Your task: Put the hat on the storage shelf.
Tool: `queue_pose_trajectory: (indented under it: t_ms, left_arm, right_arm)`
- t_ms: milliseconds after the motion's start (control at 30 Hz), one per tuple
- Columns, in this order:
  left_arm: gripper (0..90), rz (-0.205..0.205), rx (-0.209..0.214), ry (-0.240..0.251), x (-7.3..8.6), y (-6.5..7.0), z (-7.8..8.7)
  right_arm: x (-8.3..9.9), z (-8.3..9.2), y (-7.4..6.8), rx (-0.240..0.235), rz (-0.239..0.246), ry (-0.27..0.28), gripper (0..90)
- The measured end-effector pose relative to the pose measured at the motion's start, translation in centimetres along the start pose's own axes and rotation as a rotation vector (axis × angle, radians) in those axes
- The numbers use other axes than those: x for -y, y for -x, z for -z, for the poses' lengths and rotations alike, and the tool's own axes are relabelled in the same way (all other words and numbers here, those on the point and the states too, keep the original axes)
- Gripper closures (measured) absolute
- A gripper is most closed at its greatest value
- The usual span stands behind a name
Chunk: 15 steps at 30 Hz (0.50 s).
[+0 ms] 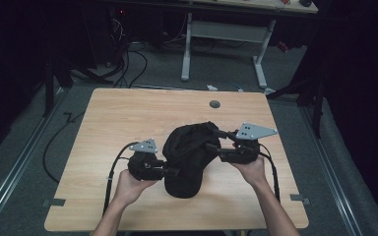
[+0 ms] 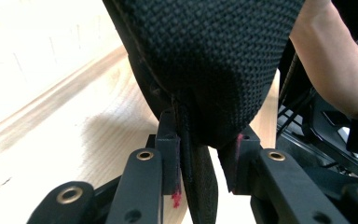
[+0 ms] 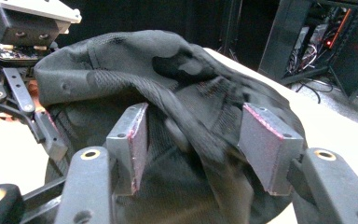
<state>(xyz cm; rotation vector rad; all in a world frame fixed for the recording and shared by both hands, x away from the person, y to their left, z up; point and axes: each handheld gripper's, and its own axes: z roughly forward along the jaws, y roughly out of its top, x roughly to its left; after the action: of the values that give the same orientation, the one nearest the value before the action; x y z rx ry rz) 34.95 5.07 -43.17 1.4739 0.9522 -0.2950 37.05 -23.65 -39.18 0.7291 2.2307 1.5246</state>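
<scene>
Clamping the cap (image 2: pixel 205 70) by its edge, my left claw (image 2: pixel 204 170) is closed tight on the fabric, holding that side just above the table (image 1: pixel 128 118). My right claw (image 3: pixel 205 149) stands wide, its pads either side of the crumpled crown and strap without pressing. So one side is gripped, the other let go. I judge the cap half handled: it sits rumpled mid-table, and straightening or re-gripping it remains.

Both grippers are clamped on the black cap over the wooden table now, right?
Not both. The left gripper is clamped on the black cap over the wooden table, but the right gripper view shows the right gripper open, its pads apart around the fabric.
</scene>
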Motion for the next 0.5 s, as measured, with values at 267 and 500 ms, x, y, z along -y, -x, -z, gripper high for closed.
queue_pose_trajectory:
  t_ms: [267, 500]
  left_arm:
    - [71.6, 0.006, 0.017, 0.081, -0.9, 0.1, 1.4]
    - [71.5, -0.013, -0.008, 0.142, -1.8, 0.4, 2.4]
  right_arm:
    - [1.7, 0.8, 0.7, 0.038, -0.042, -0.049, 41.1]
    - [4.6, 0.2, 1.3, 0.106, -0.111, -0.171, 42.1]
